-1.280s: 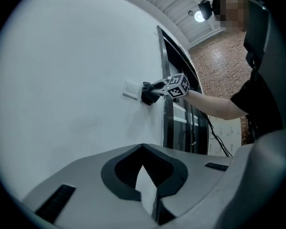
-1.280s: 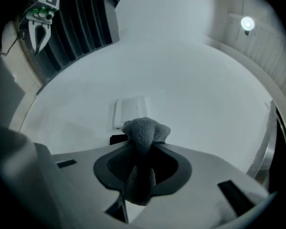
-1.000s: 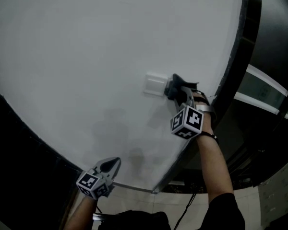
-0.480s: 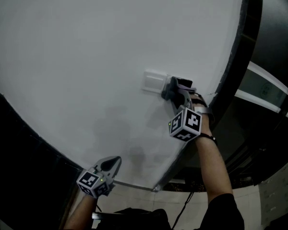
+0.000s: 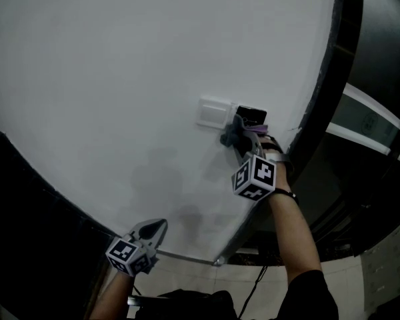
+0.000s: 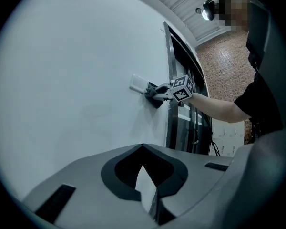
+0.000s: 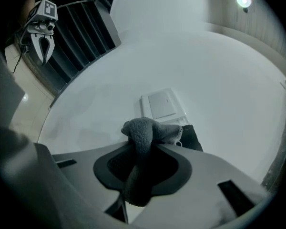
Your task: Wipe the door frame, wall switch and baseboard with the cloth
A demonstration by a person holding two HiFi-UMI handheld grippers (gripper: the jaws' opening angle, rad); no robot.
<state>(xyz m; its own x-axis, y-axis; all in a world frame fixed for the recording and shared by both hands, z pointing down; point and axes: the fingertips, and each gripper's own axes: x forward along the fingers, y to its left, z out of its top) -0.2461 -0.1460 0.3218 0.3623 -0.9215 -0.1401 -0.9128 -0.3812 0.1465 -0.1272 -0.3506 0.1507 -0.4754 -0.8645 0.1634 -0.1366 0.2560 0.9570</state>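
A white wall switch (image 5: pixel 213 112) sits on a pale wall (image 5: pixel 120 79). My right gripper (image 5: pixel 235 133) is shut on a grey cloth (image 5: pixel 231 135), pressed to the wall just below and right of the switch. In the right gripper view the cloth (image 7: pixel 143 132) bunches out of the shut jaws in front of the switch (image 7: pixel 163 104). A dark patch (image 5: pixel 252 117) shows on the wall right of the switch. My left gripper (image 5: pixel 159 227) hangs low near the wall's bottom edge, shut and holding nothing. The left gripper view shows its tips (image 6: pixel 150 200) meeting.
The dark door frame (image 5: pixel 328 79) runs up the wall's right edge, close to my right arm (image 5: pixel 293 225). Glass and pale bars (image 5: pixel 370 122) lie beyond it. Tiled floor (image 5: pixel 360 285) shows at the lower right. A dark surface (image 5: pixel 27 219) borders the wall at the left.
My right gripper has slid the cloth down and slightly left, from beside the switch to below its right corner, uncovering the dark patch. The left gripper has stayed put.
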